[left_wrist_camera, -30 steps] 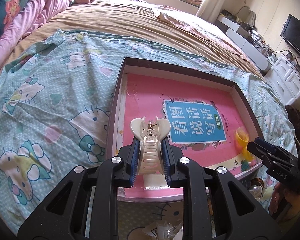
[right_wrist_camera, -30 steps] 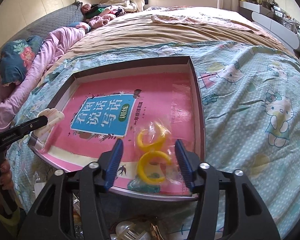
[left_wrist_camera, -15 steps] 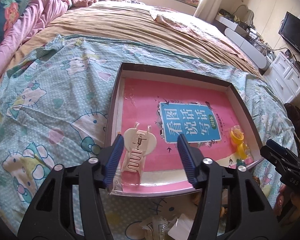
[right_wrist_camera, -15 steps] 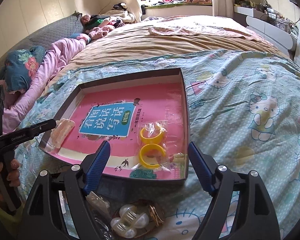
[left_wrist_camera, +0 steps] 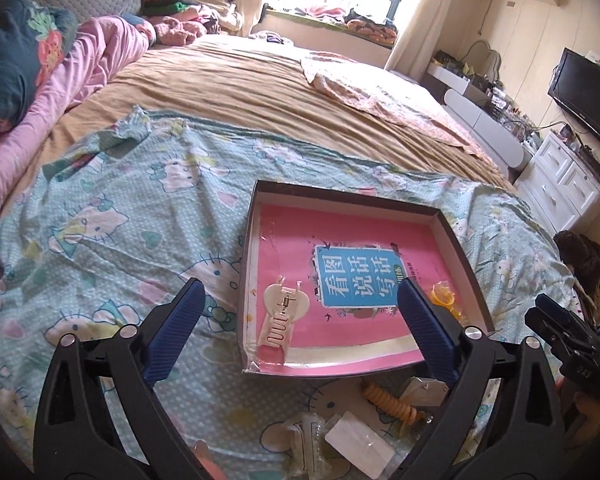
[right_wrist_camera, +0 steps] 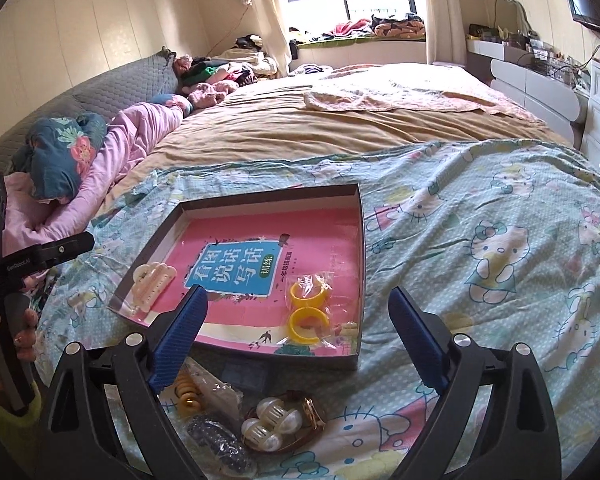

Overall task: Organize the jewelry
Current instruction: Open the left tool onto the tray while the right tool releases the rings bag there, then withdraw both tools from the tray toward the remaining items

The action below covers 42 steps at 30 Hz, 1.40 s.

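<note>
Two tools, both yours, jaws opening with nothing between them: left tool point(left_wrist_camera: 298, 332), right tool point(right_wrist_camera: 298, 338). Cream hair claw point(left_wrist_camera: 281, 318) lies in the box point(right_wrist_camera: 362, 248), near-left corner; bagged yellow rings point(right_wrist_camera: 306, 308) near-right. More jewelry pile point(right_wrist_camera: 268, 420) on the bed point(right_wrist_camera: 480, 240), near side.

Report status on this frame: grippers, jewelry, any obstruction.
Left gripper and right gripper opening, nothing between jaws. Cream hair claw and bagged yellow rings lie in the tray. Nothing blocking.
</note>
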Tool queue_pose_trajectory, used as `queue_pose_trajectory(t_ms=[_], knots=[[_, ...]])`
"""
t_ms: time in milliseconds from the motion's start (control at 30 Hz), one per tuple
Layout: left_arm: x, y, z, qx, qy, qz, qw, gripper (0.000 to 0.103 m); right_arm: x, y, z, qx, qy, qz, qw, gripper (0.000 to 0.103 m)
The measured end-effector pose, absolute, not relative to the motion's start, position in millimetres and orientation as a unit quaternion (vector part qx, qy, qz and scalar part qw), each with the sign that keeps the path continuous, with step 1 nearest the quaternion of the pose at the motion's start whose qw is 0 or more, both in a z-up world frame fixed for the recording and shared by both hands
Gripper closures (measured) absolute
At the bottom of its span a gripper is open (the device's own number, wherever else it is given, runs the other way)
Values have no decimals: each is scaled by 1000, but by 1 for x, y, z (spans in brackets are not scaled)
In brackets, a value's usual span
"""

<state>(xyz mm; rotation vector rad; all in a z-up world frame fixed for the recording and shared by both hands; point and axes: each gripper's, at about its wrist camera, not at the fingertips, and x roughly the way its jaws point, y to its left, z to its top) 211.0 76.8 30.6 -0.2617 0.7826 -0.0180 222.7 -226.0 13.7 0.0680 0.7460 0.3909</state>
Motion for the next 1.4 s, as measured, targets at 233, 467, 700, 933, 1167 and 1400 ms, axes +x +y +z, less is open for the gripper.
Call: queue_pose_trajectory(t_ms=[233, 467, 700, 933, 1167, 1400], knots=[[189, 76, 48, -124, 361, -11, 924, 10, 201, -230, 32, 25, 343, 196, 918, 7], [168, 75, 52, -121, 352, -10, 928, 10, 181, -233, 42, 13, 336, 201, 920, 7], [154, 73, 42, -117, 362, -6, 925, 10, 162, -232, 39, 3, 340, 212, 916, 7], [142, 72, 36, -115, 368, -1, 923, 10, 149, -228, 30, -6, 352, 221, 910, 7], [133, 69, 24, -107, 384, 5, 917, 10, 141, -222, 16, -15, 368, 233, 900, 7], [124, 65, 6, -96, 407, 6, 909, 10, 133, -213, 1, -23, 385, 250, 888, 7]])
